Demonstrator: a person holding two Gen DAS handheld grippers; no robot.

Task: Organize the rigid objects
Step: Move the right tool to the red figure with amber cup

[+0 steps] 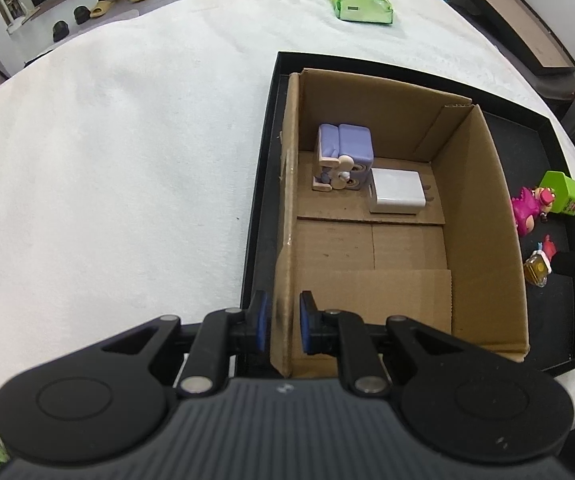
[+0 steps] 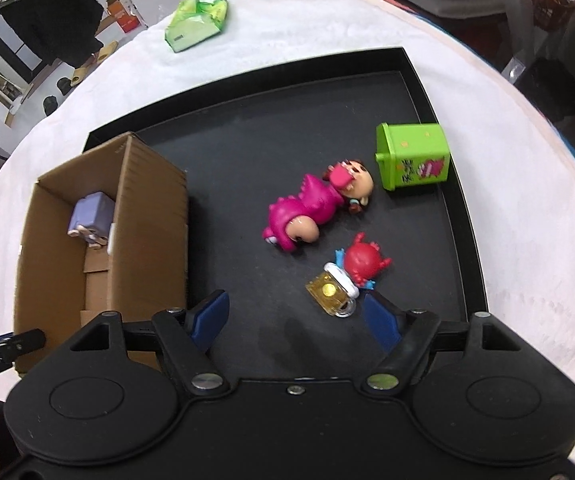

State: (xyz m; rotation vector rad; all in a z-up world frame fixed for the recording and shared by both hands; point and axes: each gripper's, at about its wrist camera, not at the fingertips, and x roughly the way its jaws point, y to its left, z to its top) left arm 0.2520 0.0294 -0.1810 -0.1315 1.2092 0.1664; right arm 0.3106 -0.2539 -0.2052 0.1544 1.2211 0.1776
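Observation:
A cardboard box point(image 1: 483, 200) stands in a black tray point(image 1: 563, 296); it holds a purple block toy point(image 1: 345, 150) and a white charger point(image 1: 397, 192). My left gripper point(image 1: 283, 324) is shut on the box's near-left wall. In the right wrist view the tray point(image 2: 247, 152) carries a pink dinosaur figure point(image 2: 307, 212), a red figure with a yellow clear base point(image 2: 351, 276) and a green toy bin point(image 2: 411, 156). My right gripper point(image 2: 295, 316) is open and empty, its right finger point(image 2: 381, 320) close to the red figure's base.
A green packet point(image 1: 361, 0) lies on the white cloth point(image 1: 107, 160) at the far side. A dark framed tray point(image 1: 515, 20) sits at the back right. A person point(image 2: 35, 12) stands beyond the table.

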